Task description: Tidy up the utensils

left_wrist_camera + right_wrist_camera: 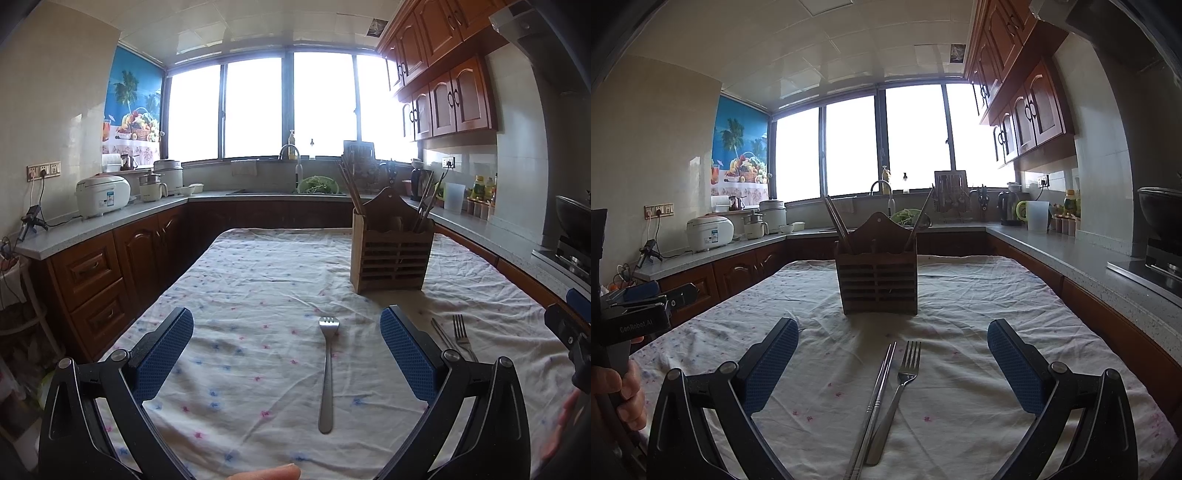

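We see a table (258, 280) under a wrinkled floral cloth (960, 295), kitchen counters around it. At the far side of the table stands a wooden caddy (878, 282), upright, with chopsticks (836, 221) leaning out on its left and a ladle (921, 220) on its right. Our left gripper (286, 341) hovers over the near cloth, jaws wide open, a fork (327, 369) lying between them, tines pointing far. Our right gripper (892, 352) hovers likewise, jaws wide open and holding nothing; between them lie a second fork (897, 391) and, just left of it, metal chopsticks (875, 402), touching near the handles.
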